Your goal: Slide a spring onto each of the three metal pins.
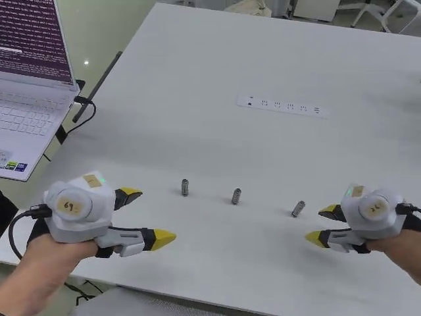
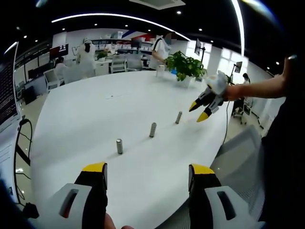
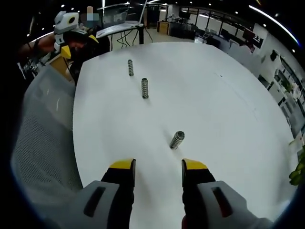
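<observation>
Springs [image 1: 236, 196], three of them, stand in a row on the white table [image 1: 263, 66], near its front edge and between the two grippers. The table takes up most of the head view. An open laptop [image 1: 26, 99] with a lit screen sits at its left side, and a black cable [image 1: 84, 112] runs beside it.

The left gripper [image 1: 148, 215] hovers low to the left of the row. Its yellow-tipped jaws are spread wide with nothing between them. The right gripper [image 1: 320, 224] hovers to the right of the row, its jaws also parted and empty. In the left gripper view, the right gripper [image 2: 202, 109] points in from the far end of the row. A white power strip [image 1: 283, 106] lies flat farther back on the table, well apart from the springs.

The left spring [image 1: 185, 187] and the middle spring [image 1: 236, 196] stand upright, apart from each other. The right spring [image 1: 298, 209] leans to one side. It is nearest the right gripper and touches neither jaw. In the right gripper view the right spring [image 3: 177, 140] sits just ahead of the open jaws. Whether a pin runs inside each spring is too small to tell.
</observation>
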